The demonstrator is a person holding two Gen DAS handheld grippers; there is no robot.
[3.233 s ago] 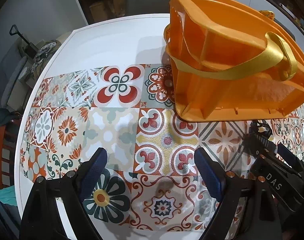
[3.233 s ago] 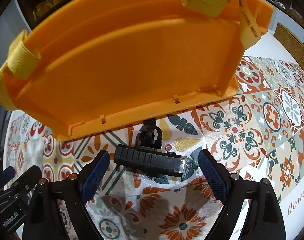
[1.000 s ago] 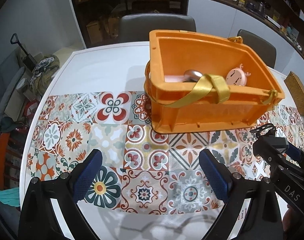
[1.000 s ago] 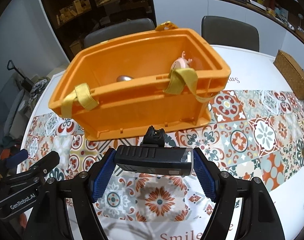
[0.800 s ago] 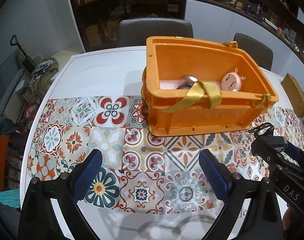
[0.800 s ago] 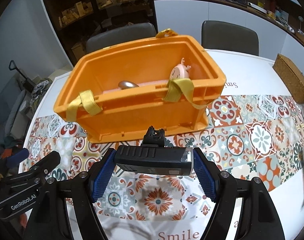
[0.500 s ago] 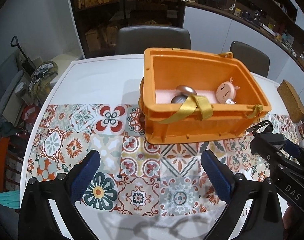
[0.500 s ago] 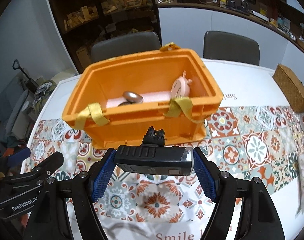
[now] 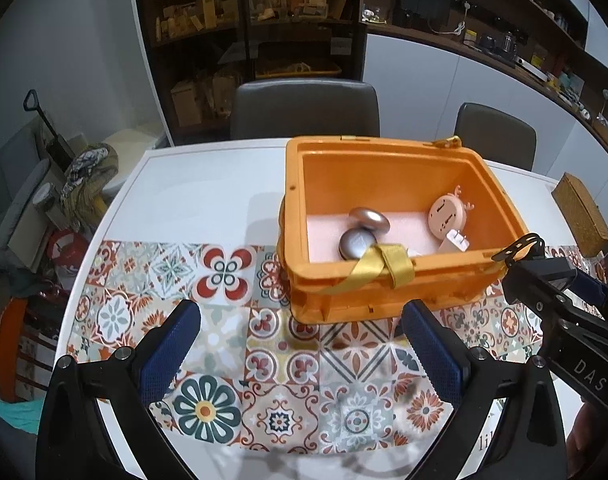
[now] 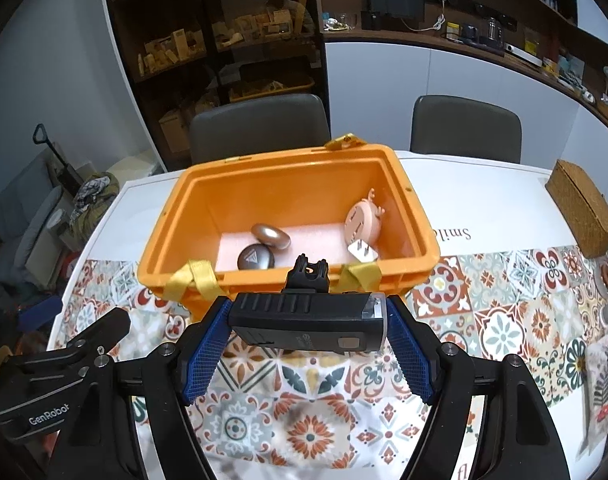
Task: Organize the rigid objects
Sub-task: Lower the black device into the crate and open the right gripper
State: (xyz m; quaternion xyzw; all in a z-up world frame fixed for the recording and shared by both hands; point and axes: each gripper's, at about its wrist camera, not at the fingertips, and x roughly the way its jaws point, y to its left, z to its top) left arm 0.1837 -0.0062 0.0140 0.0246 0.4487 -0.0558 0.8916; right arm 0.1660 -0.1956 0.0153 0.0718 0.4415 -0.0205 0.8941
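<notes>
An orange plastic crate (image 9: 384, 292) (image 10: 208, 208) with yellow straps stands on the patterned table runner. Inside it lie two grey oval pebble-like gadgets (image 9: 370, 220) (image 10: 270, 236), a pink round gadget with antlers (image 9: 446, 216) (image 10: 362, 220) and a white plug (image 10: 362, 256). My right gripper (image 10: 306, 340) is shut on a black bike light (image 10: 304, 322) with a clear lens end and a mount on top, held above the runner in front of the crate. My left gripper (image 9: 300, 348) hangs open and empty over the runner, left of the right one.
The round white table (image 9: 208, 192) carries the tiled runner (image 9: 264, 360). A woven box (image 10: 580, 208) sits at the right edge. Two grey chairs (image 9: 304, 110) stand behind the table, shelves beyond. Clutter lies on the floor at the left.
Both grippers have risen and pulled back from the crate, so its inside shows more. The right one keeps the bike light; the left stays open.
</notes>
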